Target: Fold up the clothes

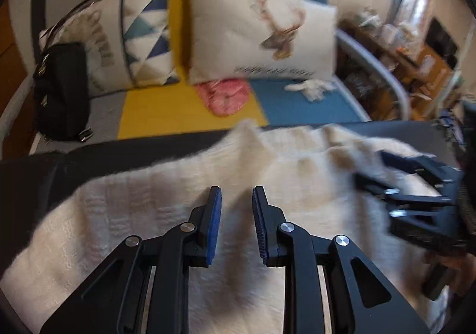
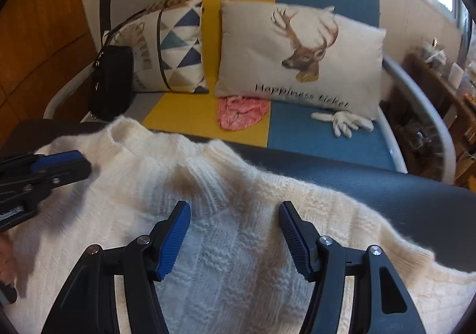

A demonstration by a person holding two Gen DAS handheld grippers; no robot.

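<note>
The cream sweater (image 2: pixel 226 244) lies spread on the dark table (image 2: pixel 386 185), collar away from me, rumpled, no neat fold showing. My right gripper (image 2: pixel 235 232) hovers over its middle, wide open, holding nothing. My left gripper (image 1: pixel 237 224) is narrowly parted, empty, above the knit. I judge smoothing or folding is underway; whichever follows needs a firm pinch on an edge.

A: Your left wrist view's smeared, so the deer cushion (image 1: pixel 261 36) lettering ahead is unreadable.
B: And the sweater (image 2: pixel 226 244) runs off-frame below your right gripper (image 2: pixel 235 237).
</note>
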